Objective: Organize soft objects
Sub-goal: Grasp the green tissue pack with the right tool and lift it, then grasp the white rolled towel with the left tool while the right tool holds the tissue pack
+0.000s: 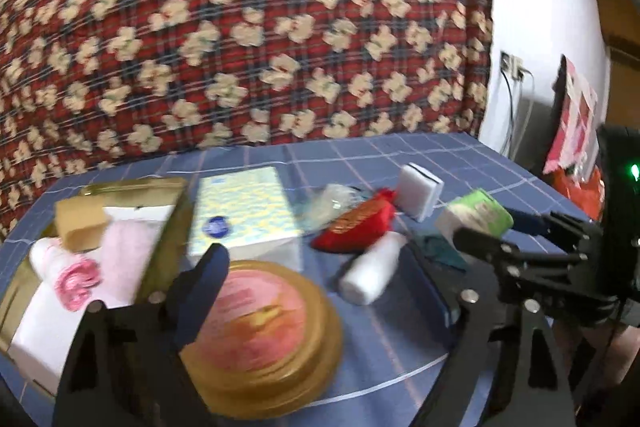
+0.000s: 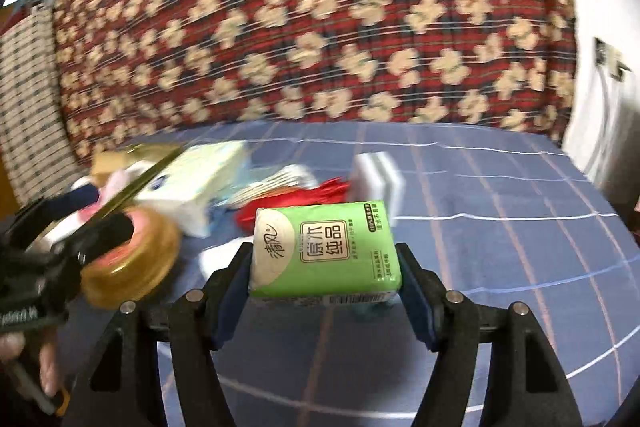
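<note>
The right gripper clamps a green tissue pack between both pads, lifted over the blue checked cloth. To its left the left gripper gapes empty above a pink-lidded gold tin, near the gold box.

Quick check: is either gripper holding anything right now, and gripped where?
The right gripper holds the green tissue pack, pads clamped on its two short ends. The left gripper is open and holds nothing.

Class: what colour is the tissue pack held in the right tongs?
Green tissue pack, clearest in the right wrist view.
</note>
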`<state>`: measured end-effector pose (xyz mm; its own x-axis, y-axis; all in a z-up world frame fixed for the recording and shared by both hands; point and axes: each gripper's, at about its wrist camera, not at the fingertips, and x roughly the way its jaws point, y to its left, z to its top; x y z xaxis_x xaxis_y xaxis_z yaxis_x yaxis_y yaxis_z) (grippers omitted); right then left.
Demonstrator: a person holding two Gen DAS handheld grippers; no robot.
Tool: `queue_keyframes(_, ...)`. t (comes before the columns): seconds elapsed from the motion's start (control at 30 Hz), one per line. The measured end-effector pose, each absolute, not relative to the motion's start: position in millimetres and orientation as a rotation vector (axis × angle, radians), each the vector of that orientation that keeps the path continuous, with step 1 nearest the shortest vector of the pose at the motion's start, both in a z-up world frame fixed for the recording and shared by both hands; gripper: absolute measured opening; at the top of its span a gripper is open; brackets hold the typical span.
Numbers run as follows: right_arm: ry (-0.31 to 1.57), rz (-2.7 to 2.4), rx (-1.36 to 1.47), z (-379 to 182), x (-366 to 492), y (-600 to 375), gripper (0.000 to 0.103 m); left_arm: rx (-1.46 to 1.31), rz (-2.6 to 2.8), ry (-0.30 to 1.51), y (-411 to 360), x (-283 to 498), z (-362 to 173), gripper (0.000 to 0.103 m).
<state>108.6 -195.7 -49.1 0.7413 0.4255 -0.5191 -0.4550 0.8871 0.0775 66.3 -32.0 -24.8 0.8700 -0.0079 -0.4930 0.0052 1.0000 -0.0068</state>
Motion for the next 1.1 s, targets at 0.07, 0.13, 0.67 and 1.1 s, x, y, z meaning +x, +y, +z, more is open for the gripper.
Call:
queue_keyframes(0.07, 0.556, 0.442, -0.038, -49, 117, -202, 0.07, 0.004, -0.02, 0.531, -42, 74, -28, 0.081)
queue_keyframes(0.13, 0.551, 0.406, -0.013, -46, 124, -209, 0.07, 0.017, -0.032, 0.55, -52, 82, -32, 0.078)
queue_keyframes(0.67, 0.45, 0.289, 0.004, -30, 148, -213, 0.07, 0.066, -0.064, 0.742, -85, 133, -57, 0.046)
queue_keyframes(1.1, 0.457, 0.273, 0.021, -35, 152, -213, 0.07, 0.116, -0.05, 0.815, -94, 156, -65, 0.05)
